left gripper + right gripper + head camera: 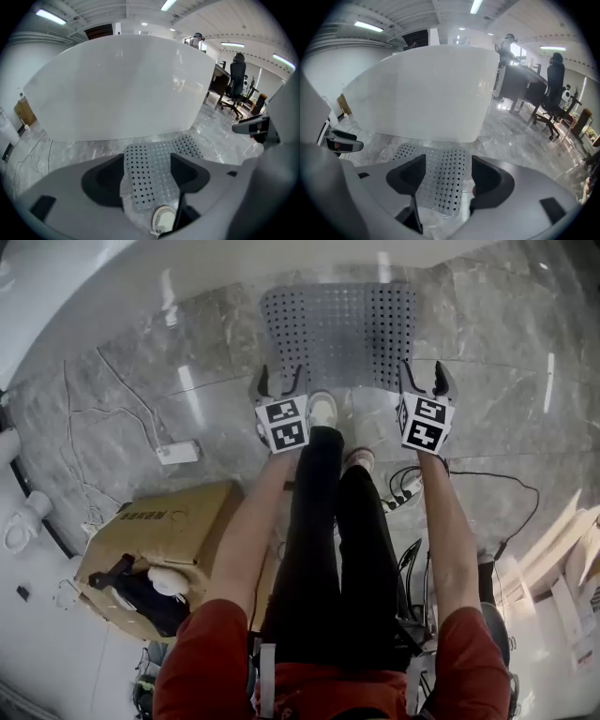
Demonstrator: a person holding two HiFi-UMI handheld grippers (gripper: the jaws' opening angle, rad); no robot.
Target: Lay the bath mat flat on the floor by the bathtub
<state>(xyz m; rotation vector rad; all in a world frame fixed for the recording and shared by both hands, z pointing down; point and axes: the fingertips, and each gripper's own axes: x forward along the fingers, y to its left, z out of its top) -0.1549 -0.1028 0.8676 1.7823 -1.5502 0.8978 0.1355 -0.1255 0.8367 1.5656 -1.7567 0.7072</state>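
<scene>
Seemingly flat, grey perforated bath mat [337, 334] beside white bathtub [103, 296].

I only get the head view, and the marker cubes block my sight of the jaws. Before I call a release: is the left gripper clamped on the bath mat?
Observer: No. The left gripper view shows the left gripper with its jaws apart, and the bath mat lies on the floor beyond the gap.
Operator: And the right one?
Observer: The right gripper is also open and empty, with the mat below it.
Operator: What's beyond the mat?
Observer: The white bathtub wall, with an office chair farther right.
</scene>
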